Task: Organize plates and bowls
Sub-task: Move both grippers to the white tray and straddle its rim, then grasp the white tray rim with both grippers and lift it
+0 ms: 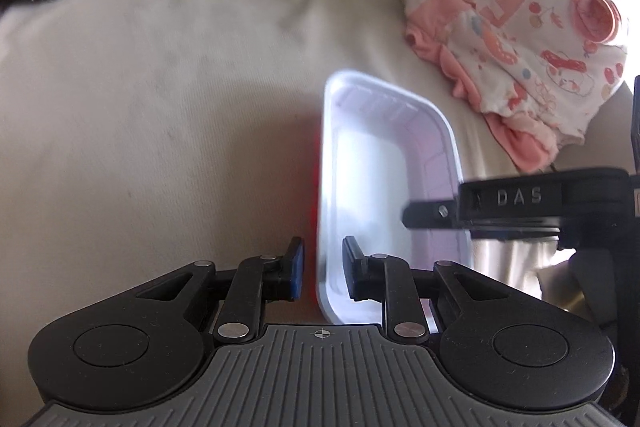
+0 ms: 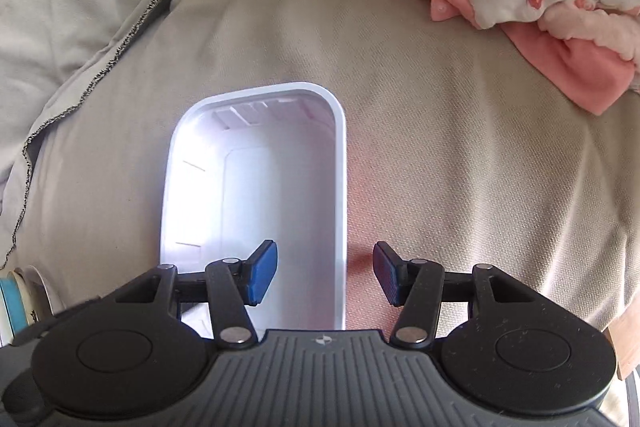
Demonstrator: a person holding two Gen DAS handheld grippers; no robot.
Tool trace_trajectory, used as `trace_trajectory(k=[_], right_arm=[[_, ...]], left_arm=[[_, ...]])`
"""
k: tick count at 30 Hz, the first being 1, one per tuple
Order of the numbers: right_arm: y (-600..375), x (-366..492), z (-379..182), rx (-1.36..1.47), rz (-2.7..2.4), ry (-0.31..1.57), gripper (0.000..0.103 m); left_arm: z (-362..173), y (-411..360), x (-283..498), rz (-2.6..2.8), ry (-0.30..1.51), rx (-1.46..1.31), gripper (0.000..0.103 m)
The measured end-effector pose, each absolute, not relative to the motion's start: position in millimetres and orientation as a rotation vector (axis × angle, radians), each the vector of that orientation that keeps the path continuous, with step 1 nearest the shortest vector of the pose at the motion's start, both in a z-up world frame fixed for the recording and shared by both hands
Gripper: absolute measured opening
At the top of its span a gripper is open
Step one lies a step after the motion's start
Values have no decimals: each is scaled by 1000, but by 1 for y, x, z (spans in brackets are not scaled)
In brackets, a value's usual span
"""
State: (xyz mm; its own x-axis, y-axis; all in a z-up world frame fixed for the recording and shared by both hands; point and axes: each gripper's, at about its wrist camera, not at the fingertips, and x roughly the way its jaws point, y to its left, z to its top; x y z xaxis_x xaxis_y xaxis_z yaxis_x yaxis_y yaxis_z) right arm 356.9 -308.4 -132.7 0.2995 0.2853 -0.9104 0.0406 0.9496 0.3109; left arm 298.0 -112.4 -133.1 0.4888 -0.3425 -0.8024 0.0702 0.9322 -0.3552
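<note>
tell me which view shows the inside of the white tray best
The right wrist view: the white tray lies nearly centred, its floor and ribbed walls sharp. In the left wrist view the tray is blurred and partly hidden behind the right gripper.

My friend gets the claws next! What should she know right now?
Left claw: open, its fingers straddling the left wall of the white tray, one outside and one inside. It is not clamped yet.
Right claw: open, straddling the same tray's right wall, also not gripping.
The tray sits empty on the beige cushion, with a pink patterned cloth bundle behind it to the right.
Done: both claws lined up on the tray.
Left: shut on a wall, lift the tray and put it away. No other plates or bowls can be clearly seen here.
</note>
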Motion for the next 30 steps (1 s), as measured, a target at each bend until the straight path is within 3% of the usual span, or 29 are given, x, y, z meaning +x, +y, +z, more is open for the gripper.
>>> trace_trajectory(k=[3, 12, 21, 25, 30], right_arm=[[-299, 348, -130, 339, 226, 1269, 59], [-230, 307, -124, 306, 430, 1259, 59], [-180, 263, -135, 275, 580, 1304, 60], [-179, 253, -136, 248, 579, 1248, 60], [-183, 231, -129, 101, 450, 1044, 60]], left_arm=[[-132, -108, 290, -242, 1040, -279, 23], [-118, -44, 218, -103, 996, -282, 22], [-140, 6, 156, -67, 1061, -400, 22], [-148, 8, 148, -81, 1070, -424, 22], [-143, 10, 147, -56, 997, -440, 21]])
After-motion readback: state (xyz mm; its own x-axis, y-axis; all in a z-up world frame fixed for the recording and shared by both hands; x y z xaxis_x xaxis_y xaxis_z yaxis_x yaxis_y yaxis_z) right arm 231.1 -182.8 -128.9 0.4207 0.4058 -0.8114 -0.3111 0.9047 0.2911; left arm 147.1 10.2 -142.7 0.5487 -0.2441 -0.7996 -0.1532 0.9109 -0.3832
